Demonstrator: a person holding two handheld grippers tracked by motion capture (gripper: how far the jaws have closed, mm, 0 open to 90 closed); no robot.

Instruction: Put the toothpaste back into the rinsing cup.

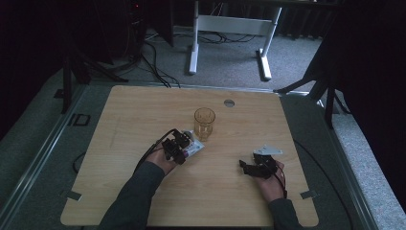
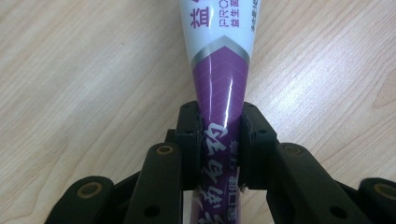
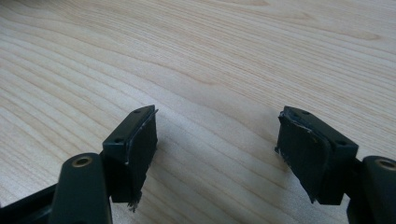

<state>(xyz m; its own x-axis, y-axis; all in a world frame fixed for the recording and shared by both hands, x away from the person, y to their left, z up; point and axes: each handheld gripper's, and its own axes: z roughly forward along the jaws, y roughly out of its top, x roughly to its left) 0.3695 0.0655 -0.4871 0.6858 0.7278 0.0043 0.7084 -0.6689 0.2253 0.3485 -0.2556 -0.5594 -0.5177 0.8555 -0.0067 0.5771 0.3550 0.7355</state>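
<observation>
I had the left gripper (image 2: 219, 140) clamped on the toothpaste tube (image 2: 222, 93), jaws pinching its purple flat end from both sides, w/ the white part running away from me over the table (image 1: 143, 120). In the high view the tube (image 1: 194, 146) sat low over the wood just beside the amber glass (image 1: 204, 122), near it but not in it; couldn't tell if the far end touched the tabletop. So the pick-up looked done, approx. halfway by my reckoning. Left to do, I judged: lift, tip the tube upright and drop it into the glass, which stood upright and looked empty. My right gripper (image 3: 217, 149) was spread wide w/ nothing between the pads, resting over bare wood well apart from the glass, on the right side of the table (image 1: 249, 167).
</observation>
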